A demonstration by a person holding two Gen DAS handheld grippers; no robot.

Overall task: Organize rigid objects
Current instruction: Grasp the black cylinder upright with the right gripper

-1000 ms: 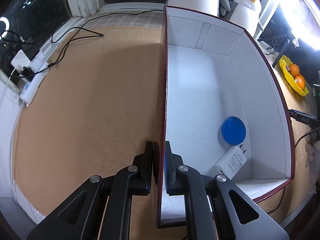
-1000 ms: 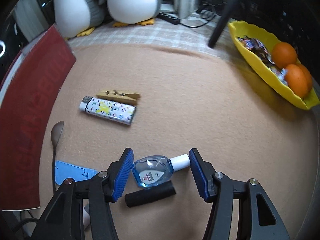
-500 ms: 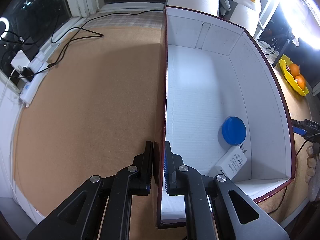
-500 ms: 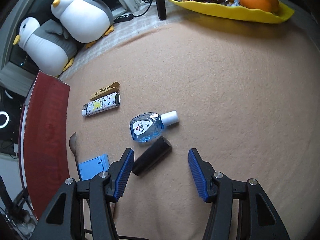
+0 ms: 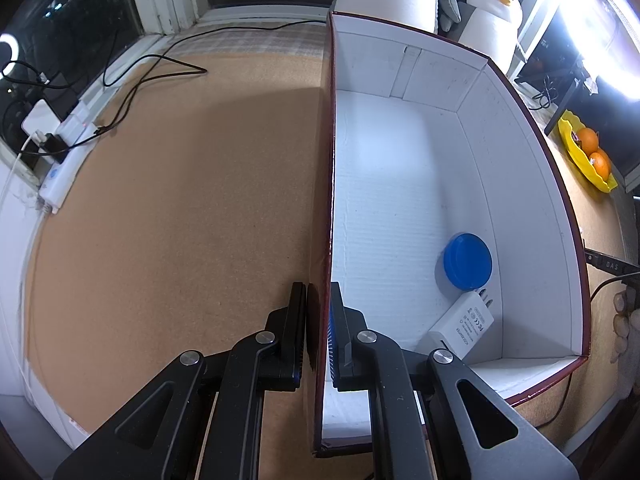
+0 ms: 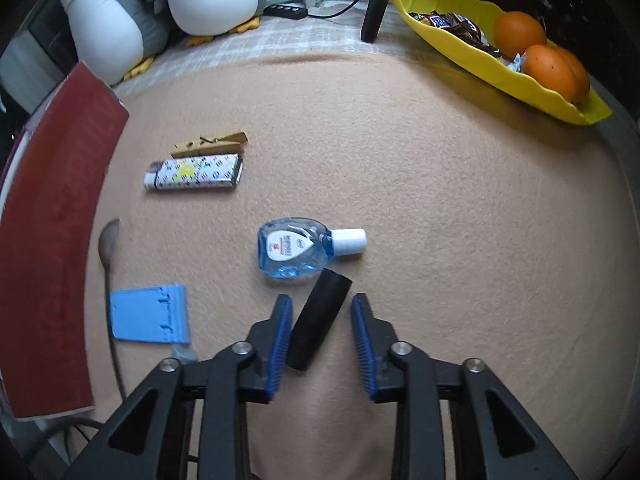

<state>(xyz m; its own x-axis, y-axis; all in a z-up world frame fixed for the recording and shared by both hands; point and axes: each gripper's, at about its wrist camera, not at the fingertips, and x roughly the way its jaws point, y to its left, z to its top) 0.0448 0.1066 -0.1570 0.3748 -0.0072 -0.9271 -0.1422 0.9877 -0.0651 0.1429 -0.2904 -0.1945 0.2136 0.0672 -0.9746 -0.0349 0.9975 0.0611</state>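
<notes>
Risk: black cylinder point(image 6: 319, 318) lies slanted between the closing jaws of the right gripper point(image 6: 318, 346), pads not yet pressing, so it may twist or nudge the sanitizer bottle point(image 6: 296, 249) touching its far end | left gripper point(image 5: 318, 334) clamps the box point(image 5: 520, 216) wall | box holds blue lid point(image 5: 467, 255), white charger point(image 5: 462, 330) near its right corner.

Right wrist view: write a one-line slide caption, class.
Right claw closing around a black cylinder on the table, beside a blue sanitizer bottle.
</notes>
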